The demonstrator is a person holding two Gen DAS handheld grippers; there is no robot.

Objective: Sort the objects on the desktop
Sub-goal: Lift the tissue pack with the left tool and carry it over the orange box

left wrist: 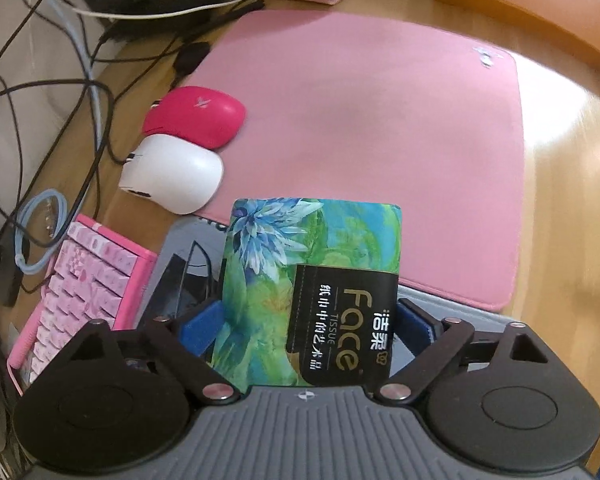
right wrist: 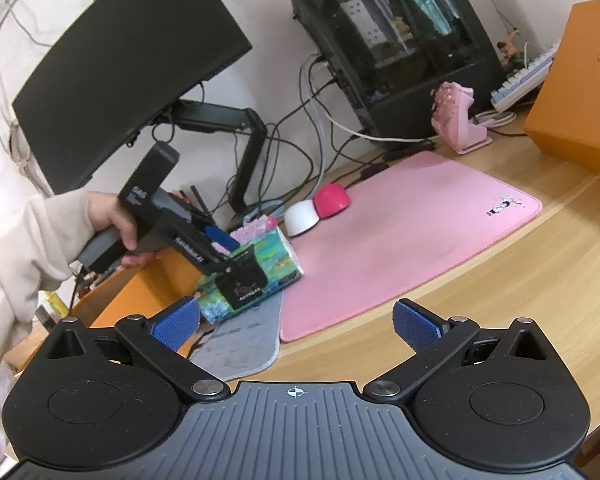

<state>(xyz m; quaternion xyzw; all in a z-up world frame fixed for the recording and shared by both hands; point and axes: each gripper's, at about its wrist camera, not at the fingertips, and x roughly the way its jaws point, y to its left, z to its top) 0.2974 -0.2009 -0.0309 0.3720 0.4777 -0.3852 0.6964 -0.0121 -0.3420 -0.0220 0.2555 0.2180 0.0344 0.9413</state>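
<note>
Left gripper clamped on tissue pack, lifted over grey mat beside pink mousepad | right gripper jaws apart, holding nothing, above desk

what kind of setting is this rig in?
Most likely a home computer desk: a monitor on an arm mount, a glass-sided PC case, and two mice beside a pink desk mat on a wooden desktop.
</note>
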